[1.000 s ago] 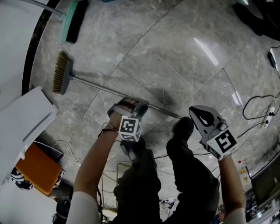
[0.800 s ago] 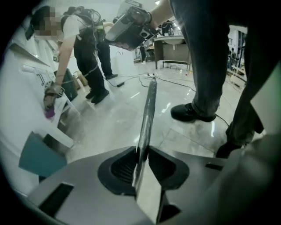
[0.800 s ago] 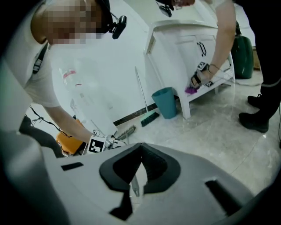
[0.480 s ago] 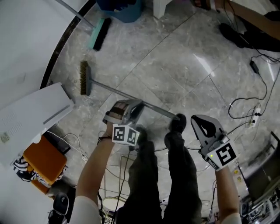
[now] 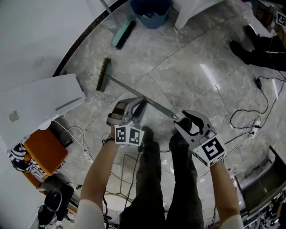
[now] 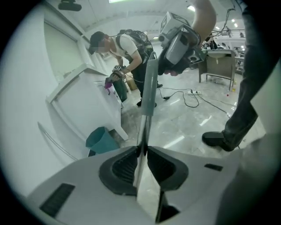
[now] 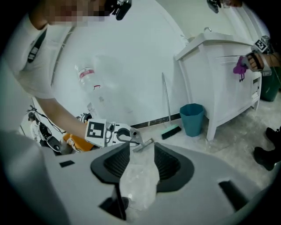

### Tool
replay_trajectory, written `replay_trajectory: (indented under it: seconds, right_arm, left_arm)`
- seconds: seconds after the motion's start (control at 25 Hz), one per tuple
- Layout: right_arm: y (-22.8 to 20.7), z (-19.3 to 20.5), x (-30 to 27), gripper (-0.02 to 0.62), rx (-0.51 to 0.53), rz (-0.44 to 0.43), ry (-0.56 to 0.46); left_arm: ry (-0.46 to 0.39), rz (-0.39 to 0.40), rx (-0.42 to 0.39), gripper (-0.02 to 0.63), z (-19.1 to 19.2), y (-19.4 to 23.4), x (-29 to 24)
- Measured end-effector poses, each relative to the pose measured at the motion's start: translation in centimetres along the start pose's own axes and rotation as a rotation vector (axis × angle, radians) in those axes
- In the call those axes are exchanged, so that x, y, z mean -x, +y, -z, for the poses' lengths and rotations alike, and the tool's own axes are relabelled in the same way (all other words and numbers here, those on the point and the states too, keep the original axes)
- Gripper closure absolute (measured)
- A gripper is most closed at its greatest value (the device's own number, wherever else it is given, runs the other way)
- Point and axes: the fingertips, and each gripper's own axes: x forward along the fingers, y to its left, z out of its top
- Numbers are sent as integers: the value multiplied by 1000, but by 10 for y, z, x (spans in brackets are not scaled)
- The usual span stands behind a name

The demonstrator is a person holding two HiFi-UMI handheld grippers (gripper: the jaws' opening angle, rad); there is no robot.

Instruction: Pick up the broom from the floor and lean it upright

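Covered and cropped
In the head view the right gripper (image 5: pixel 183 119) covers the handle end of the broom (image 5: pixel 134 91); the teal brush (image 5: pixel 123 34) and blue bin (image 5: pixel 152 13) run off the top edge.

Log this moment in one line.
left gripper: jaws just closed further, clamped on broom handle | right gripper: jaws just opened, handle end at their tips, ungripped | broom head: down near floor

Head view looks steeply down on left gripper (image 5: pixel 135 107) and right gripper (image 5: pixel 190 124). Each gripper view runs close along its jaws; both share the bin (image 6: pixel 102 139) ahead.
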Motion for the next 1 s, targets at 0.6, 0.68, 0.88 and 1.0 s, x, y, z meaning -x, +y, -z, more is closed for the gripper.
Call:
replay_trajectory:
  seconds: [0.6, 0.68, 0.88, 1.0]
  right_arm:
    - [48, -89, -61, 505, -23, 90, -99]
    - [57, -98, -65, 504, -25, 89, -95]
    - [85, -126, -82, 502, 2, 56, -87]
    - [106, -144, -94, 497, 23, 20, -81]
  left_arm:
    - [-41, -52, 103, 521, 8, 47, 47]
    - [-52, -60, 135, 462, 8, 53, 54]
    - [-111, -83, 176, 383, -2, 73, 64]
    - [-122, -101, 183, 440, -4, 89, 76]
